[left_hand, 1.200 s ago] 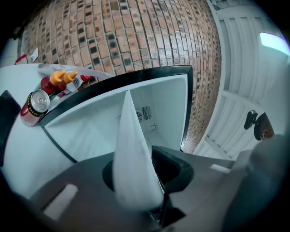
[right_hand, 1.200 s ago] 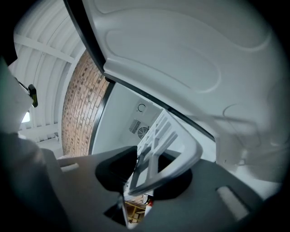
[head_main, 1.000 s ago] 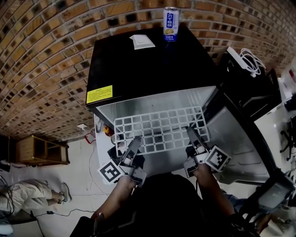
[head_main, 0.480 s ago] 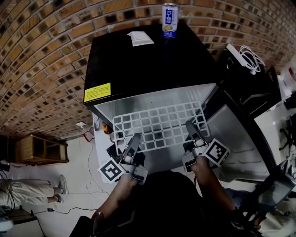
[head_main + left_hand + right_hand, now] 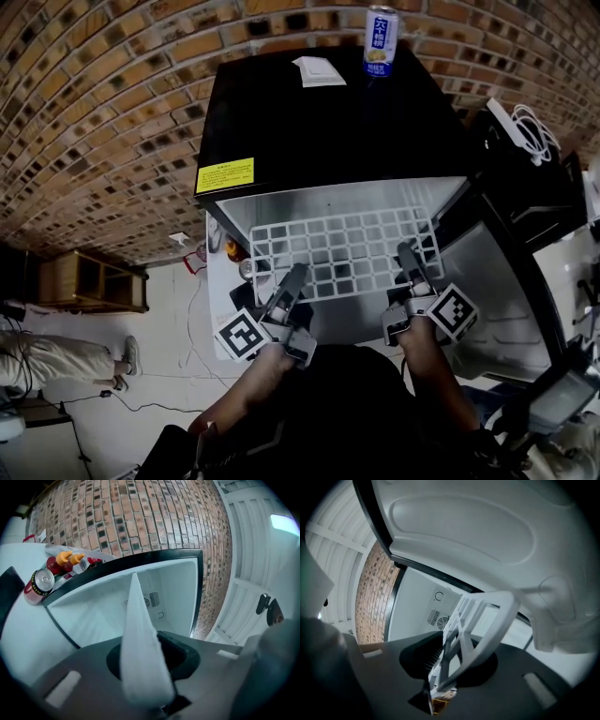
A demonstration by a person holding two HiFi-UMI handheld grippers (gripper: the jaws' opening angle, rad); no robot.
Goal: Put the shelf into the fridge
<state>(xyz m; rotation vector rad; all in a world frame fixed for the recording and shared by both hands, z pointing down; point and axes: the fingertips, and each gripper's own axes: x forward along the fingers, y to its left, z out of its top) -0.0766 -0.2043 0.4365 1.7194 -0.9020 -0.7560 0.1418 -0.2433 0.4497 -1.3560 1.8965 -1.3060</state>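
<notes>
**Shelf held at the open front of the fridge**

I hold the white grid shelf (image 5: 342,248) with both grippers, one at each near corner. My left gripper (image 5: 293,281) has the near left edge of the shelf between its fingers. In the left gripper view the shelf shows edge-on as a white blade that runs toward the fridge interior. These fingers have just been closing, and they pinch the shelf. My right gripper (image 5: 410,262) takes the near right edge. Its fingers have also been closing a little, and the grid bars sit between them, pinched.

The shelf lies about level in front of the black fridge (image 5: 328,122). Its far edge is at the opening, but I cannot tell how deep it goes in. The fridge door (image 5: 497,272) stands open on the right.

On the top of the fridge, near the back edge, a drink can (image 5: 380,41) stands upright. A white paper (image 5: 319,71) lies just beside it. A yellow sticker (image 5: 225,175) is at the front left corner.
</notes>
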